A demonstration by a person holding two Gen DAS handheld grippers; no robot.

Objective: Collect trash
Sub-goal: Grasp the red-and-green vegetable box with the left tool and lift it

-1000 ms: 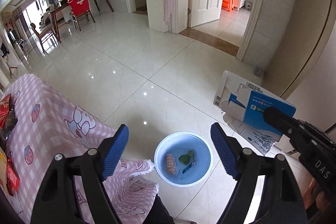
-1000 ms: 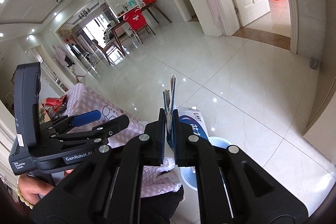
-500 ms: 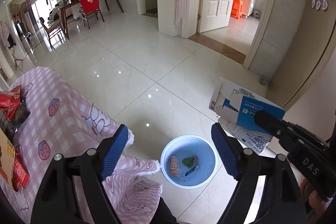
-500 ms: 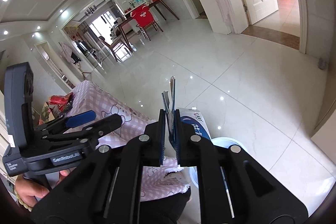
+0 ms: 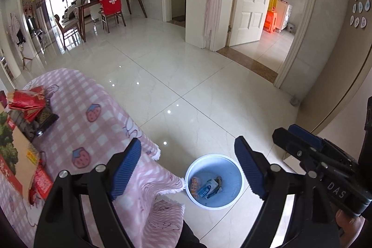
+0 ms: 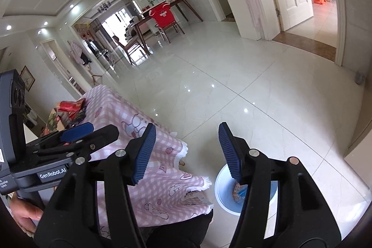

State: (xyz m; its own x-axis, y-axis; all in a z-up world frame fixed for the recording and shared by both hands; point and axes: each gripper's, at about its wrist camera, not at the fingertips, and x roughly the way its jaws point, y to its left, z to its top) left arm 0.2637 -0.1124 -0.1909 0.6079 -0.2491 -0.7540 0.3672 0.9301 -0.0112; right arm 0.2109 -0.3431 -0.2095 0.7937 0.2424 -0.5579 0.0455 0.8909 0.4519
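Glossy pale floor tiles [image 5: 209,76] are stretching away toward a dining area and an open white door, and close by a table is sitting under a pink checked cloth [image 5: 97,113] printed with strawberries. On the floor just beside the hanging edge of that cloth, a round blue bin [image 5: 234,169] is standing, and a flattened blue-and-white carton [image 5: 208,187] is lying inside it among a few other scraps. The right gripper [image 6: 184,150] is hovering above the bin with its jaws opening and nothing between them; its right finger is overlapping the bin's rim [image 6: 220,183] in that camera's view. The left gripper [image 5: 187,169] is standing wide apart and empty too, pointing down toward the bin and the cloth's fringe. The drop into the bin looks finished, so the step in hand is probably the turn back toward the table. More trash is waiting there: crumpled red wrappers [image 5: 28,101] and a dark packet [image 5: 45,119] are lying at the far left of the tabletop. The next move is calling for one gripper to swing over the table, line its fingers up around a wrapper, and close on the thin, crinkly material without dragging the cloth.
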